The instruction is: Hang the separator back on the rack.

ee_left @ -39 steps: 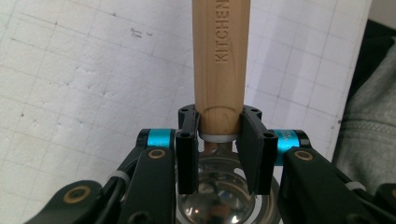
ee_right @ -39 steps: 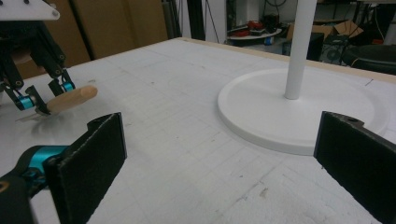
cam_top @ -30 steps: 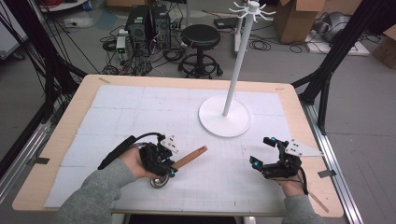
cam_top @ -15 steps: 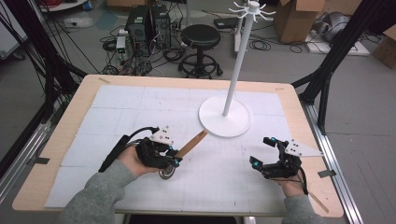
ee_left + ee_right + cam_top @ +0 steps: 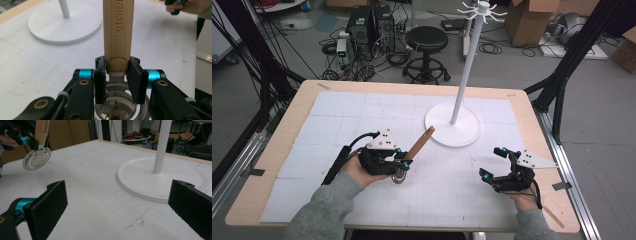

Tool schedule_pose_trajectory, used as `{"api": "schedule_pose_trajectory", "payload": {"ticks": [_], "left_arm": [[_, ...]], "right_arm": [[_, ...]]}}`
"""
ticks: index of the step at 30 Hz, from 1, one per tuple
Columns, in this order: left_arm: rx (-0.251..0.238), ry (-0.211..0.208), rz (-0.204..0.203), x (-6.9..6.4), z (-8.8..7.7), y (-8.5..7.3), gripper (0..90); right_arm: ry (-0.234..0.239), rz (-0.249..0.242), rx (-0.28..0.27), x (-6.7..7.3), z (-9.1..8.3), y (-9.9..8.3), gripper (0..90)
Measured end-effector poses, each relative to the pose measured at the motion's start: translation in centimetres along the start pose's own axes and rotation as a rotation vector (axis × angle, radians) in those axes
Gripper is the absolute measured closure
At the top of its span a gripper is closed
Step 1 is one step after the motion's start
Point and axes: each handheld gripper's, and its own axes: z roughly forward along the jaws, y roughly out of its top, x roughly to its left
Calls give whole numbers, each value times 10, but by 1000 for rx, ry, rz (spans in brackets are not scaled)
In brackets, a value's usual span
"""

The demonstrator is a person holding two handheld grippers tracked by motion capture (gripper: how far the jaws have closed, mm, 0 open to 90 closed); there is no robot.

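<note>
A person sits at the near edge of a pale tabletop [image 5: 337,107], with a set of tongs in each hand. The left tongs [image 5: 116,68] are clamped on a kitchen tool [image 5: 414,152] with a wooden handle and a round shiny metal head, gripping it low on the handle, right where wood meets the metal collar. The tool is lifted clear of the tabletop, left of centre and towards the near edge, with its handle slanting up and away towards the white stand [image 5: 453,125] that rises from a round base near the middle of the far half. The stand's top carries a ring of small hooks. The right tongs [image 5: 117,205] are spread wide with nothing between them, resting near the near right corner, well apart from the tool. The likely risk is that the grip sits at one end, so the long handle could swing or twist between the pads when tilted. The rounded, smooth wood might also slide out, dropping the tool onto the tabletop. Brought closer, the raised handle could knock the thin pole and rock the stand
</note>
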Motion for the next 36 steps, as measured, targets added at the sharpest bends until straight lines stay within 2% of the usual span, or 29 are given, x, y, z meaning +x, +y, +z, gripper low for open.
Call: {"api": "schedule_pose_trajectory", "payload": {"ticks": [6, 11, 13, 21, 23, 28, 36], "left_arm": [[-49, 10, -18, 4, 1, 2, 695], [-123, 33, -30, 13, -6, 4, 695], [-135, 41, -48, 15, -8, 4, 695], [-182, 70, -65, 20, -14, 8, 695], [-186, 90, -67, 22, -16, 11, 695], [-194, 106, -72, 23, -18, 17, 695], [-198, 114, -58, 24, -20, 28, 695]], "right_arm": [[1, -1, -7, 0, -1, 0, 15], [1, -1, -8, 1, -1, 1, 15], [5, 1, -10, 1, -1, 1, 14], [6, 3, -19, 0, -1, 1, 15], [10, 5, -17, 0, -1, 1, 15], [14, 2, -20, 1, 1, 2, 14], [13, 6, -28, 0, -1, 2, 15]]}}
